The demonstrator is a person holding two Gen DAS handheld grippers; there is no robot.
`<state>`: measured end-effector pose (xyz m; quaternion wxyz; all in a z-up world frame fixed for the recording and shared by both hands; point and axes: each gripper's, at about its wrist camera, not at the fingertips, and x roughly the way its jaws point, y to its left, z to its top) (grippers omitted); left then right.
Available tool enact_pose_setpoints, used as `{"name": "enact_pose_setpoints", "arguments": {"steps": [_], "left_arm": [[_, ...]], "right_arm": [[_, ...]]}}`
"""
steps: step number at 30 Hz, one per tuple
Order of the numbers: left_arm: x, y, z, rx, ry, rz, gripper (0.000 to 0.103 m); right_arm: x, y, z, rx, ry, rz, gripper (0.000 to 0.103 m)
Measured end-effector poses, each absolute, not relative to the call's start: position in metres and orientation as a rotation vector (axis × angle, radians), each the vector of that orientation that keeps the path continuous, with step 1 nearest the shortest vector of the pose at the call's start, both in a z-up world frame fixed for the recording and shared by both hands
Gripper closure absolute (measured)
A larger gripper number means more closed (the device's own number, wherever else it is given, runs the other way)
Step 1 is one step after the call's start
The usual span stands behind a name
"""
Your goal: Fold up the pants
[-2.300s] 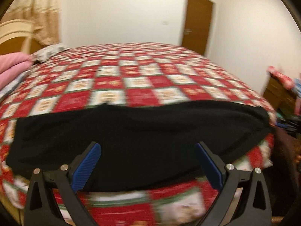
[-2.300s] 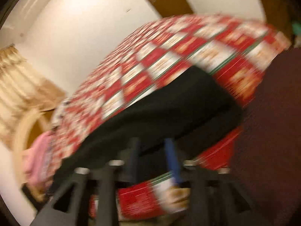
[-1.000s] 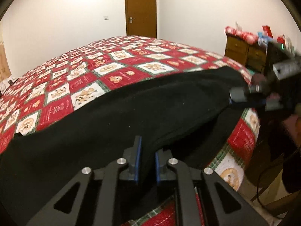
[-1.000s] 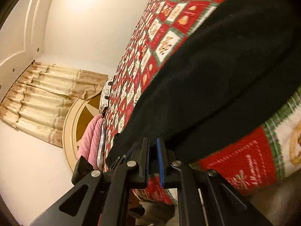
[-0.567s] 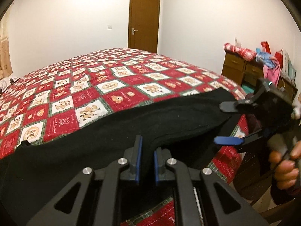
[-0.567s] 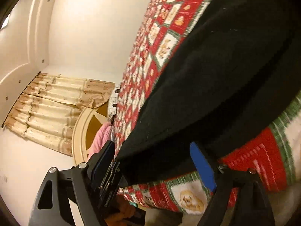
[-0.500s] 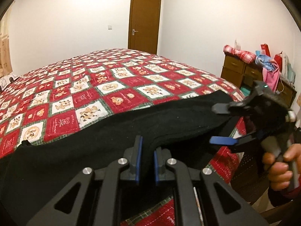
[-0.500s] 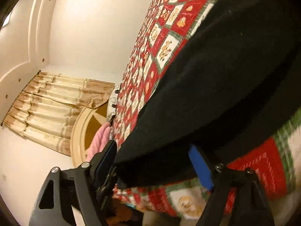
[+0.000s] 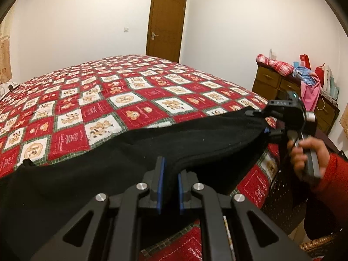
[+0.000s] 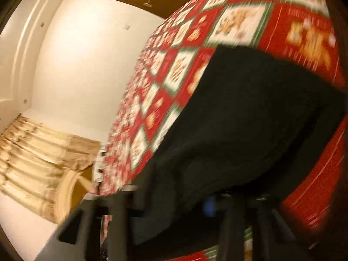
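Black pants (image 9: 152, 148) lie stretched along the near edge of the bed, over a red checked quilt (image 9: 130, 100). My left gripper (image 9: 170, 174) is shut on a raised fold of the pants at their near edge. At the pants' right end, a hand (image 9: 304, 152) in a red sleeve holds my right gripper (image 9: 264, 122), its jaws closing onto that end of the fabric. The right wrist view is blurred. There the pants (image 10: 250, 130) drape over the fingers, and only one blue pad (image 10: 209, 206) shows.
A brown dresser (image 9: 274, 80) piled with clothes and bags stands right of the bed. A shut wooden door (image 9: 166, 24) is in the far wall. Curtains (image 10: 32, 152) and a pale headboard (image 10: 67, 187) are at the bed's head. The quilt beyond the pants is bare.
The right gripper let go, opened wide, slid to the pants' right end and closed on the fabric there. The left gripper stayed shut on its fold and rose slightly.
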<state>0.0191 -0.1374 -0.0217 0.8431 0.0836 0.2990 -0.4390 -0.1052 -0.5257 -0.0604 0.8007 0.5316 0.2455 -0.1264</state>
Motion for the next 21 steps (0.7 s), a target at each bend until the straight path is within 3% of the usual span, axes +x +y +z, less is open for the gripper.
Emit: {"name": "enact_pose_setpoints", "arguments": {"steps": [9,14,17,21], "left_arm": [[0.007,-0.142,-0.03,0.255,0.642,-0.964,0.092],[0.002,-0.149,-0.056,0.342,0.714,-0.975,0.092],[0.0,-0.154,-0.068,0.379,0.729,-0.959,0.092],[-0.004,-0.155,-0.066,0.429,0.715,-0.952,0.09]], "right_arm": [[-0.111,-0.521,-0.015,0.742,0.652,-0.31,0.099],[-0.11,-0.533,-0.049,0.786,0.833,-0.293,0.101],[-0.11,-0.537,-0.046,0.775,0.84,-0.329,0.09],[-0.118,-0.542,-0.039,0.778,0.873,-0.368,0.089]]}}
